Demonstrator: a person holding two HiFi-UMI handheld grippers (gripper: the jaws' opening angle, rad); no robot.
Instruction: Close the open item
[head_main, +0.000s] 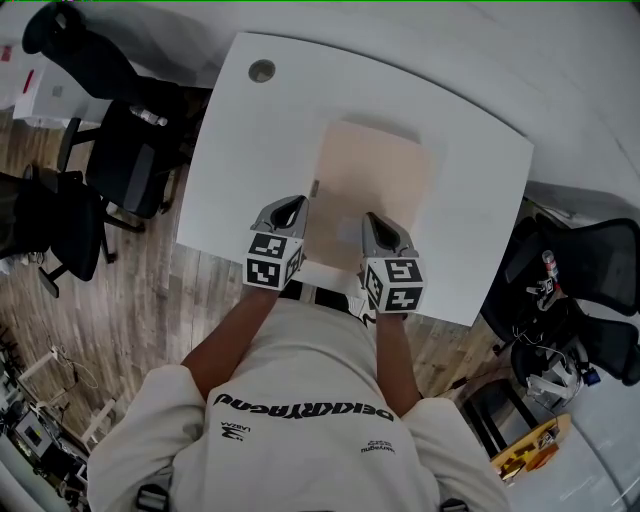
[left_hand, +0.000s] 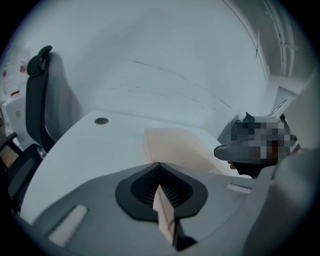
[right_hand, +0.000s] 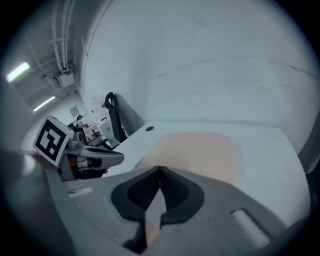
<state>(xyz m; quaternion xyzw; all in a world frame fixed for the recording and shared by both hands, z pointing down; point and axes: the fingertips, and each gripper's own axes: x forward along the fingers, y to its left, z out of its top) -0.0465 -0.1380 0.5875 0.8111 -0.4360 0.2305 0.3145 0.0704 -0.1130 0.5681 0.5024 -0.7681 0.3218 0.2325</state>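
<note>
A beige paper folder (head_main: 378, 178) lies flat on the white table (head_main: 240, 170), its near edge toward the person. My left gripper (head_main: 296, 207) is at the folder's near left corner and my right gripper (head_main: 372, 222) at its near right part. In the left gripper view the jaws (left_hand: 159, 165) are shut with a thin beige sheet edge of the folder (left_hand: 175, 145) pinched between them. In the right gripper view the jaws (right_hand: 160, 168) are likewise shut on a sheet edge of the folder (right_hand: 200, 150). What lies under the held edge is hidden.
A round cable hole (head_main: 261, 70) is at the table's far left corner. Black office chairs (head_main: 120, 150) stand left of the table and another chair (head_main: 585, 300) right of it. The person stands at the table's near edge (head_main: 320, 285).
</note>
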